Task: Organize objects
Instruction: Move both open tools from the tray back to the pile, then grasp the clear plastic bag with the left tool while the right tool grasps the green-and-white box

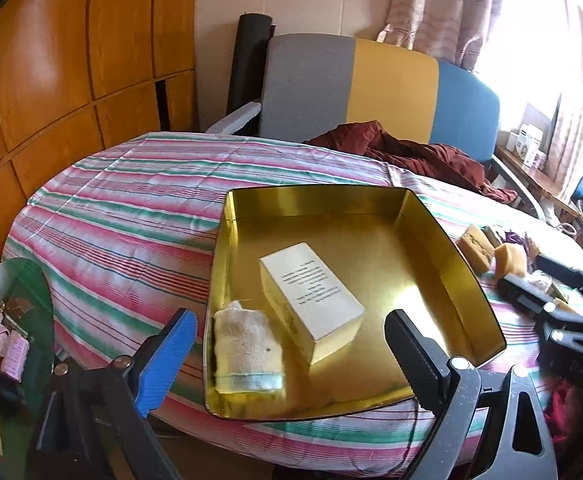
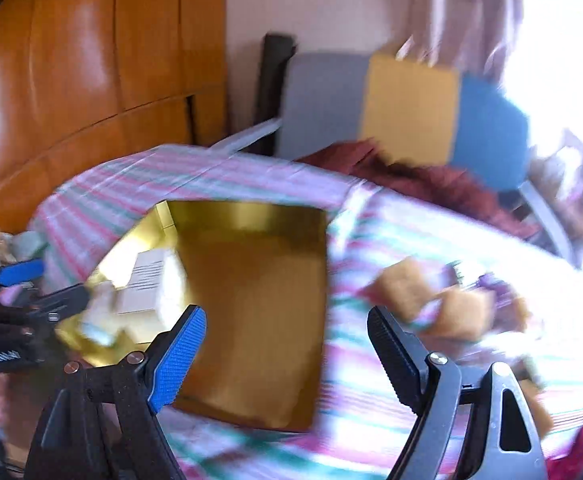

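Above the striped bed, both the left hand-held gripper and the right hand-held gripper tilt downward, wide open and empty, over the gold tin holding a box and pouch.

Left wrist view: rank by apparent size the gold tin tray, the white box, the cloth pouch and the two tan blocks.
1. gold tin tray
2. white box
3. cloth pouch, nearer the camera, so possibly flattered
4. two tan blocks and, which look alike and sit farther off, so unranked between them
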### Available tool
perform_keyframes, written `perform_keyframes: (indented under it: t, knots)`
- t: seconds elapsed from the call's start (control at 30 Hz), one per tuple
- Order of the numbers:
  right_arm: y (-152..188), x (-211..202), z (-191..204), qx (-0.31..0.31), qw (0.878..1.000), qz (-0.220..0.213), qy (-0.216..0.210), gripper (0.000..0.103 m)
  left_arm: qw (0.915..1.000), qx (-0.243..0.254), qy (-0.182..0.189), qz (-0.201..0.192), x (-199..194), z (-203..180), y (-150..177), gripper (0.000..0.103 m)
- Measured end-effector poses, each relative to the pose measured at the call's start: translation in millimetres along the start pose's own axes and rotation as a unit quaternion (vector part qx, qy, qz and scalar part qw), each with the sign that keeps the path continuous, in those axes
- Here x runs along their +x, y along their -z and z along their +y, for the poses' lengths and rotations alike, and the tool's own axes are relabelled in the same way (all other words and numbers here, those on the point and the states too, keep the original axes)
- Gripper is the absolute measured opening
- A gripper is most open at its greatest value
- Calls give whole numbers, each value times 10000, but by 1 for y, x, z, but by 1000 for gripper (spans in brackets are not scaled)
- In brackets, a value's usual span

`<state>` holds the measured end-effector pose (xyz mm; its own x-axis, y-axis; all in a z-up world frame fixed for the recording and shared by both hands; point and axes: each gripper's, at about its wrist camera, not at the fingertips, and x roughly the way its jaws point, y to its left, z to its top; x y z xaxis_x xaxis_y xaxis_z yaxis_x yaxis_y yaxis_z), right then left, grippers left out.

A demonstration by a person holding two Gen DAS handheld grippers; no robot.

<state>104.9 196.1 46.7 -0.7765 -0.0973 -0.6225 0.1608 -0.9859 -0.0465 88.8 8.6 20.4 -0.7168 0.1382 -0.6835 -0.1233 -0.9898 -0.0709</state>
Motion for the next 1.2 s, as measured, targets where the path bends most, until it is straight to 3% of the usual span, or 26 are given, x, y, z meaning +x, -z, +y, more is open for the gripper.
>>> perform_keyframes:
  t: [0.1, 0.27, 0.47, 0.67, 0.87, 1.0, 1.2]
  knots:
    - [2, -14, -27, 209, 9984, -231, 466, 85, 9998, 89, 170, 32, 1, -7, 1, 96]
    - [8, -40, -106, 1133, 9883, -236, 995, 85, 9988, 249, 415, 47, 4, -24, -1, 96]
    - [33, -62, -178, 1819, 9706, 64, 1577, 85, 9961, 501, 719, 46, 9, -51, -12, 96]
    - [53, -69, -230, 2387, 9538, 357, 1787, 85, 9887, 1012, 1097, 110, 16, -95, -28, 96]
    - [68, -63, -252, 2554, 9501, 506, 1718, 85, 9792, 1305, 1504, 386, 36, -144, -44, 94]
    - [77, -61, -265, 2958, 9465, 450, 1210, 85, 9746, 1463, 1606, 542, 53, -174, -55, 88]
    - [88, -60, -279, 3466, 9355, 316, 604, 85, 9675, 1906, 1463, 791, 90, -212, -63, 81]
